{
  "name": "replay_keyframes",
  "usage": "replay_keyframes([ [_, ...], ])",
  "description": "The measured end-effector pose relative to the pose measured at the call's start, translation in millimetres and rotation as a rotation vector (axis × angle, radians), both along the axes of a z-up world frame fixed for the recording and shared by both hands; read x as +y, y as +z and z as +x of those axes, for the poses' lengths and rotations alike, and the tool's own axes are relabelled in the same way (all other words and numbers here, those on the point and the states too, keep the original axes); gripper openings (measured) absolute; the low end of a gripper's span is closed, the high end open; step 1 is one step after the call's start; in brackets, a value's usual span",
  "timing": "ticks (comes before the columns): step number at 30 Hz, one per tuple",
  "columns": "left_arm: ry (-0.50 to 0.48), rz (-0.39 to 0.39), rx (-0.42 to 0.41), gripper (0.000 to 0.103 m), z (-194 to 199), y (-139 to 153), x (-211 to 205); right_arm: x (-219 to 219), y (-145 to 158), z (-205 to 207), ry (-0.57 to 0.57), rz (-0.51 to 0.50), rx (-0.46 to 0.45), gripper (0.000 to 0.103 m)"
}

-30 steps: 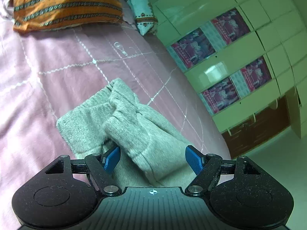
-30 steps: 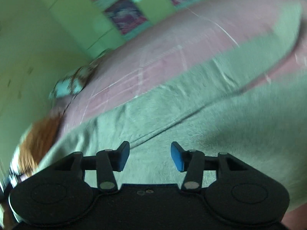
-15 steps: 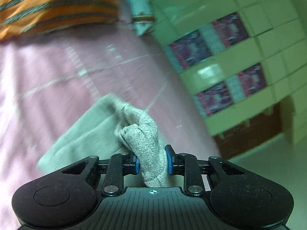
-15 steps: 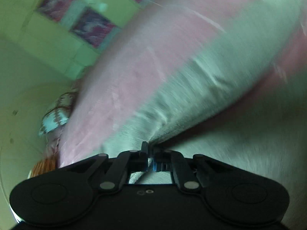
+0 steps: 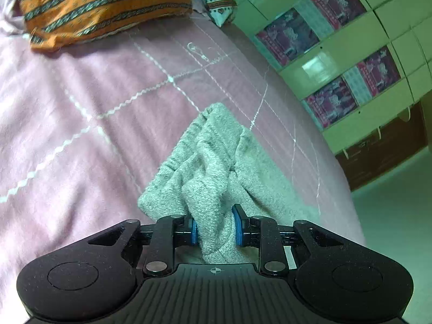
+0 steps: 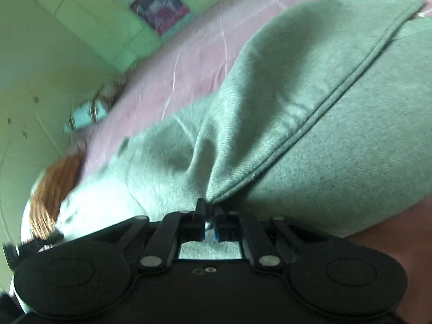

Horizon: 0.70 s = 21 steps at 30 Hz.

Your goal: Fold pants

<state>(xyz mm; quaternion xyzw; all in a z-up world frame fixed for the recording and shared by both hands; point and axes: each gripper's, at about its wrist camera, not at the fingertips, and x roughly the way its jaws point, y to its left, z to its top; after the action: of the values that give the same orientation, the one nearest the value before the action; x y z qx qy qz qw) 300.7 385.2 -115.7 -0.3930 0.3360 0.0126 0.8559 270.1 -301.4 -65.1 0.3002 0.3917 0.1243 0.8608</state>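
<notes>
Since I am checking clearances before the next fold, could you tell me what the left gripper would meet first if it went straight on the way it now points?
The left gripper, shut on a bunch of the grey pants, would push straight into their bunched waistband ahead, then likely the pink bedspread beyond; depth is hard to judge.

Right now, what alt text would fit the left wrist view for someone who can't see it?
The left gripper pinches a bunched fold of grey pants lying on a pink quilted bedspread. An orange striped pillow sits beyond.

Pants cut off right; pillow blurred.
</notes>
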Motion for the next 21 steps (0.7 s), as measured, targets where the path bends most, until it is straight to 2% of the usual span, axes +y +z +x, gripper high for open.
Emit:
replay_keyframes([
  [2, -0.006, 0.016, 0.006, 0.026, 6.2, 4.3, 0.0, 0.7, 0.6, 3.7, -0.001, -0.036, 0.002, 0.005],
  [4, -0.01, 0.044, -0.023, 0.026, 10.3, 17.2, -1.2, 3.6, 0.1, 7.9, 0.015, -0.046, 0.018, 0.0],
  [6, -0.007, 0.041, -0.108, 0.026, 3.7, 35.5, 3.0, 11.7, 27.2, 14.1, 0.032, -0.036, -0.043, 0.0],
  [8, -0.016, 0.07, -0.134, 0.026, 0.1, 50.1, 5.3, 15.2, 49.4, 12.0, 0.056, -0.031, -0.108, 0.0],
  [10, -0.048, 0.129, -0.067, 0.026, 4.3, 45.2, 3.7, 18.9, 55.5, 5.9, 0.075, -0.054, -0.104, 0.0],
  [11, -0.068, 0.167, 0.007, 0.026, 9.1, 33.3, 2.1, 20.4, 47.9, 6.9, 0.08, -0.087, -0.083, 0.0],
  [12, -0.082, 0.166, 0.05, 0.026, 11.8, 19.2, 1.0, 21.1, 37.5, 13.1, 0.086, -0.108, -0.047, 0.0],
  [13, -0.071, 0.145, 0.037, 0.026, 10.0, 11.6, 2.5, 19.6, 20.5, 17.9, 0.081, -0.103, 0.012, 0.0],
  [15, -0.033, 0.091, 0.013, 0.026, 3.1, 9.5, 6.8, 12.1, 10.7, 18.7, 0.046, -0.039, 0.02, 0.0],
  [19, -0.043, 0.149, -0.031, 0.026, 2.0, 25.8, -1.9, 14.7, 33.1, 8.6, 0.056, -0.04, -0.08, 0.0],
  [21, -0.057, 0.198, 0.024, 0.026, 9.3, 17.6, -5.9, 14.6, 35.5, 6.1, 0.066, -0.041, -0.078, 0.0],
])
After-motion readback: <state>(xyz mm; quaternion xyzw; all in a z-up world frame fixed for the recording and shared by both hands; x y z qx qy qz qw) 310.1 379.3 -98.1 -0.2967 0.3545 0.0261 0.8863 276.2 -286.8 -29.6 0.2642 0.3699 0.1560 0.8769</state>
